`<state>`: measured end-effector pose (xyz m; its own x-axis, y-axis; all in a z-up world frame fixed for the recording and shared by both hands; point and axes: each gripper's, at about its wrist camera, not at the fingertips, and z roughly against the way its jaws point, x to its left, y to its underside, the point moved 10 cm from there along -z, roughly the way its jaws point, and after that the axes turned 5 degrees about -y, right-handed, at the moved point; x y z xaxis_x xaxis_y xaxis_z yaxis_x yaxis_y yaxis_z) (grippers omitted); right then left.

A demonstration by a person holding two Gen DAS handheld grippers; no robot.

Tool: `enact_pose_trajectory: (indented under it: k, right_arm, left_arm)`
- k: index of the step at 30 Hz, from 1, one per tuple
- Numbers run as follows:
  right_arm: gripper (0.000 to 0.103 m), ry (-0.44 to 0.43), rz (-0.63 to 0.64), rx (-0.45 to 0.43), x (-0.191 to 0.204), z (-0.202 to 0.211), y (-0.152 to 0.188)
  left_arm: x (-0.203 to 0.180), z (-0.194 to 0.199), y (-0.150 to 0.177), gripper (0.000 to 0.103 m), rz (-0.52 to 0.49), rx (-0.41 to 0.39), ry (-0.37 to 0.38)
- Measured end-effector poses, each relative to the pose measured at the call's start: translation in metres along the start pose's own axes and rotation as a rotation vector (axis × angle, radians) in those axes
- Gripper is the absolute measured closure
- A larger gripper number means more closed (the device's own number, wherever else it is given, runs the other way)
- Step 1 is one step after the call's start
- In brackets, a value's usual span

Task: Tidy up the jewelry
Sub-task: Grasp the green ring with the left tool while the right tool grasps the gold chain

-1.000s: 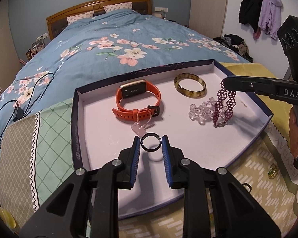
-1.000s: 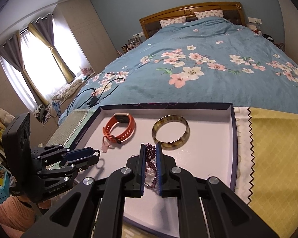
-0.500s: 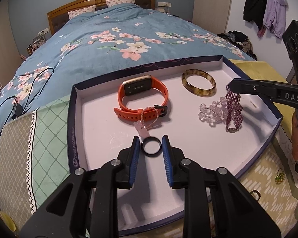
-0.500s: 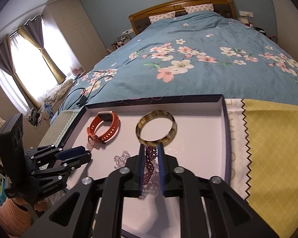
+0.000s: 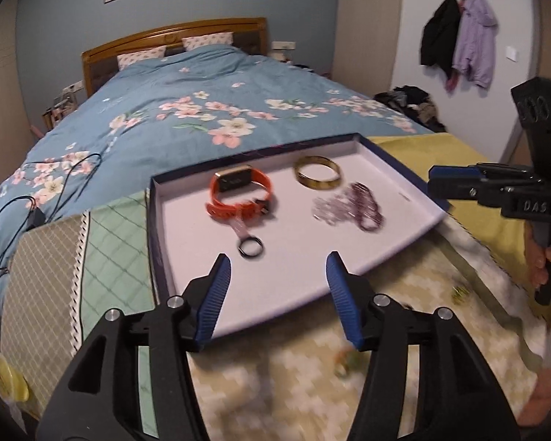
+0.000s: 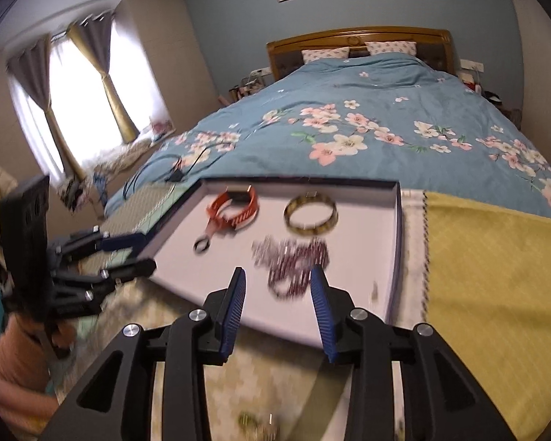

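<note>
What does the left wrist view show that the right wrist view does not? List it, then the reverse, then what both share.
Left wrist view only: coats on wall hooks and the right gripper seen from the side.
Right wrist view only: the curtained window and the left gripper from the side.
Both: the tray holding the orange watch, amber bangle, black ring and beaded bracelets, plus the bed.

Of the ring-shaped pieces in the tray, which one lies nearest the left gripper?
The small black ring, just beyond the open left gripper. The orange watch and amber bangle lie farther back.
</note>
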<state>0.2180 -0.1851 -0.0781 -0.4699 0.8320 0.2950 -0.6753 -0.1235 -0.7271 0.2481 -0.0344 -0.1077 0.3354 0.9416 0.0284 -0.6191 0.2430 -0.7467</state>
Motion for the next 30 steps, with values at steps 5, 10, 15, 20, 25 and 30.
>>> enact_pose_trajectory:
  k: [5, 10, 15, 20, 25, 30]
  right_arm:
    - [0.069, 0.002, 0.039, 0.074, 0.010, 0.010, 0.040]
    - [0.069, -0.010, 0.075, 0.143, 0.022, 0.009, 0.073]
    - [0.069, 0.013, 0.111, 0.180, 0.030, 0.002, 0.090]
    - [0.079, 0.036, 0.164, 0.206, 0.035, -0.006, 0.095]
    - [0.092, 0.055, 0.186, 0.204, 0.034, -0.006, 0.094]
    - [0.092, 0.048, 0.171, 0.172, 0.033, 0.000, 0.089]
  left_arm:
    - [-0.024, 0.016, 0.023, 0.049, -0.050, 0.005, 0.052]
    - [-0.050, 0.018, 0.036, 0.049, -0.097, 0.019, 0.084]
    - [-0.066, 0.012, 0.044, 0.049, -0.118, 0.041, 0.110]
    - [-0.077, 0.003, 0.047, 0.051, -0.132, 0.066, 0.123]
    - [-0.084, -0.008, 0.050, 0.055, -0.137, 0.106, 0.140]
    - [-0.085, -0.017, 0.051, 0.062, -0.118, 0.134, 0.157]
